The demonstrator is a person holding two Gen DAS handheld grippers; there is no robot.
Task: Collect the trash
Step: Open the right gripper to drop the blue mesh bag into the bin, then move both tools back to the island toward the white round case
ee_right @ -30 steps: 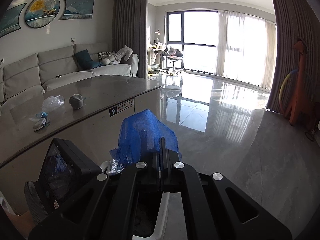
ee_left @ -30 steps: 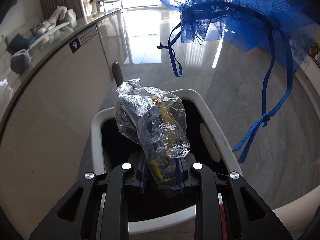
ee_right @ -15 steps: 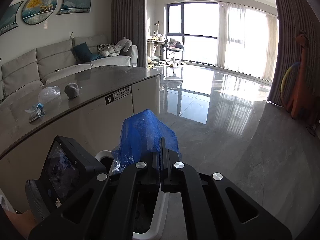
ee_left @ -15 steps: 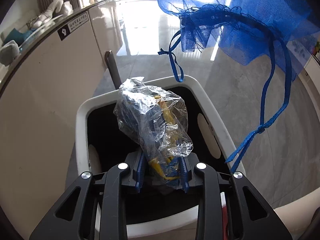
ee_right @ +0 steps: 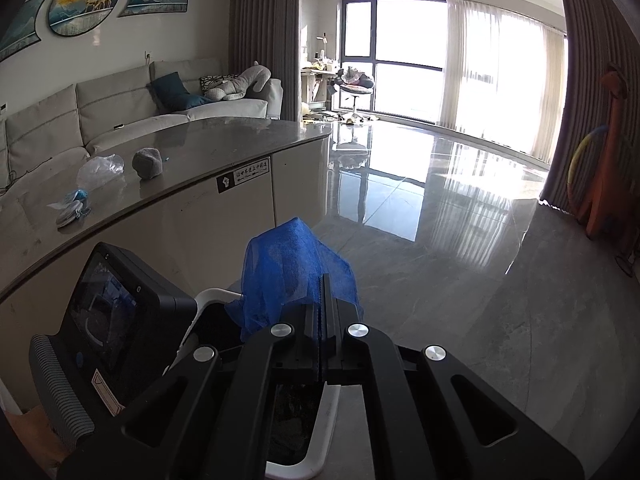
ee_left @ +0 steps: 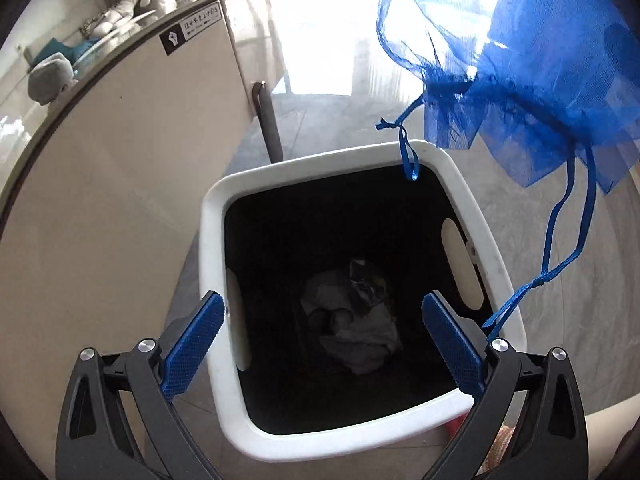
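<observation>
Living room with a glossy grey tiled floor (ee_right: 460, 240), big windows with sheer curtains (ee_right: 500, 72) at the back, and a pale sectional sofa (ee_right: 120, 108) behind a curved counter (ee_right: 224, 140) with a grey stone-look top. One white trash bin (ee_left: 480, 208) with a black inside stands on the floor right beside the counter's pale side. Down at the bottom of it there's a crumpled pile of trash (ee_left: 356, 316), pale wrapping mostly, hard to make out in the dark.

Left gripper (ee_left: 324, 340) hangs over the bin mouth with its two blue pads spread wide, nothing between them. Right gripper (ee_right: 322, 300) is pressed together, pinching one blue mesh drawstring bag (ee_left: 540, 72), which dangles above the bin's far right corner, ribbons trailing down.

Three bits left on the counter: a clear plastic bag (ee_right: 100, 168), a grey lump (ee_right: 147, 163) and a small blue-and-clear wrapper (ee_right: 72, 204).
</observation>
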